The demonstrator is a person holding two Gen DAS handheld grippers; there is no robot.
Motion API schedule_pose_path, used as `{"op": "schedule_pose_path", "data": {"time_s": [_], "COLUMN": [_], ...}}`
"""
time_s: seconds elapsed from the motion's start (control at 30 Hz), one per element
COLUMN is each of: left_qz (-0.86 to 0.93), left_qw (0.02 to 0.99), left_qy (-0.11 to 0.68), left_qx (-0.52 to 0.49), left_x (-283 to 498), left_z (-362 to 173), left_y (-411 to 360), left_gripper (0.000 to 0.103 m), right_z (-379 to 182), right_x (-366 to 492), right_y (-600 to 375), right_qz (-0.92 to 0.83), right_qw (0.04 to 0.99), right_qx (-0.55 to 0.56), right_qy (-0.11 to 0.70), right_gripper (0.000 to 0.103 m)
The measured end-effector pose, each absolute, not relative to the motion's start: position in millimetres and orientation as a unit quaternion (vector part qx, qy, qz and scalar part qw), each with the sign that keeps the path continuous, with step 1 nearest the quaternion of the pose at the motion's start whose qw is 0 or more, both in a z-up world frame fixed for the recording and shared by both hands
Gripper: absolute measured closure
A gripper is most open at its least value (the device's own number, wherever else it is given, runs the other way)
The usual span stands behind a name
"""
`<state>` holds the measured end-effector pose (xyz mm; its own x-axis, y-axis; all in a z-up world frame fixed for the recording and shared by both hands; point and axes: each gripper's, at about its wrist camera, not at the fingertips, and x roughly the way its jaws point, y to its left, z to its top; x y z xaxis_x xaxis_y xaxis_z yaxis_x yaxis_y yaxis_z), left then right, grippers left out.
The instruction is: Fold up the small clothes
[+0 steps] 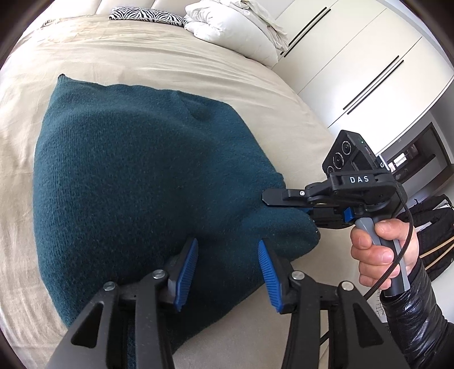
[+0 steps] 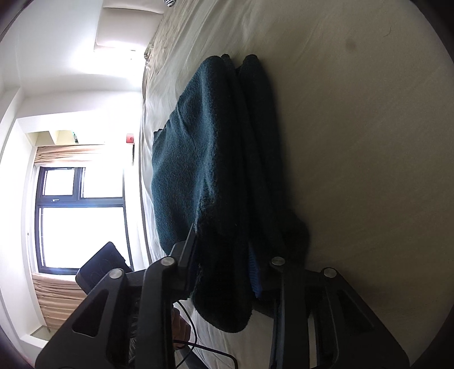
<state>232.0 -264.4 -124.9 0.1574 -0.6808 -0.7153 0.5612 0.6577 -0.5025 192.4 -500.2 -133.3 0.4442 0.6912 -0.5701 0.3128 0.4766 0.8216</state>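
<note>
Both grippers are built of black linkage arms with silver rivets and ribbed blue fingers. "DAS" is printed in white on the right gripper, grey-handled and black-cabled. A glossy black sleeve and bare skin are seen.

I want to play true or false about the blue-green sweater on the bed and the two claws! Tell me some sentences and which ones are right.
1. The sweater lies on a beige bed. True.
2. The left claw is squeezing the sweater. False: its blue fingers stand apart above the cloth, pinching nothing.
3. The right claw has a sweater edge between its fingers. True.
4. A zebra-striped pillow lies at the far end of the bed. True.
5. The sweater is bright red. False: it is dark blue-green.
6. The hand holding the right claw wears a white sleeve. False: the sleeve is shiny black.
</note>
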Motion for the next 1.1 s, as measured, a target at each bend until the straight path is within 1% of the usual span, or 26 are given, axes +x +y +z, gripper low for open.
{"op": "schedule_pose_path", "data": {"time_s": [0.07, 0.2, 0.33, 0.4, 0.47, 0.53, 0.6, 0.77, 0.87, 1.0, 1.1], "left_qz": [-0.411, -0.418, -0.428, -0.429, -0.427, -0.429, -0.431, -0.426, -0.424, -0.424, -0.426], "left_qw": [0.758, 0.756, 0.752, 0.749, 0.746, 0.747, 0.746, 0.748, 0.75, 0.75, 0.749], "left_qy": [0.504, 0.501, 0.499, 0.503, 0.509, 0.507, 0.507, 0.507, 0.506, 0.507, 0.506], "left_qx": [-0.059, -0.055, -0.046, -0.043, -0.042, -0.039, -0.036, -0.041, -0.038, -0.034, -0.032], "left_x": [225, 218, 212, 210, 211, 211, 210, 210, 207, 201, 199], "left_z": [-125, -119, -118, -124, -131, -134, -133, -132, -129, -128, -128], "left_y": [-258, -260, -263, -262, -260, -257, -255, -254, -257, -259, -260], "left_gripper": [0.055, 0.051, 0.051, 0.051, 0.051, 0.051, 0.051, 0.051, 0.051, 0.051, 0.05], "right_z": [-141, -135, -137, -144, -167, -183, -177, -142, -123, -127, -121], "right_x": [187, 188, 185, 179, 178, 179, 175, 151, 145, 146, 141], "right_y": [-512, -506, -513, -515, -516, -517, -516, -517, -510, -500, -501], "right_qz": [0.136, 0.14, 0.137, 0.131, 0.124, 0.134, 0.144, 0.136, 0.137, 0.116, 0.121], "right_qw": [0.694, 0.703, 0.699, 0.693, 0.683, 0.675, 0.689, 0.707, 0.713, 0.695, 0.702], "right_qx": [0.493, 0.476, 0.486, 0.497, 0.508, 0.534, 0.523, 0.523, 0.51, 0.501, 0.512], "right_qy": [0.507, 0.509, 0.506, 0.506, 0.511, 0.491, 0.48, 0.457, 0.461, 0.502, 0.48], "right_gripper": [0.093, 0.093, 0.093, 0.093, 0.094, 0.094, 0.094, 0.087, 0.086, 0.086, 0.086]}}
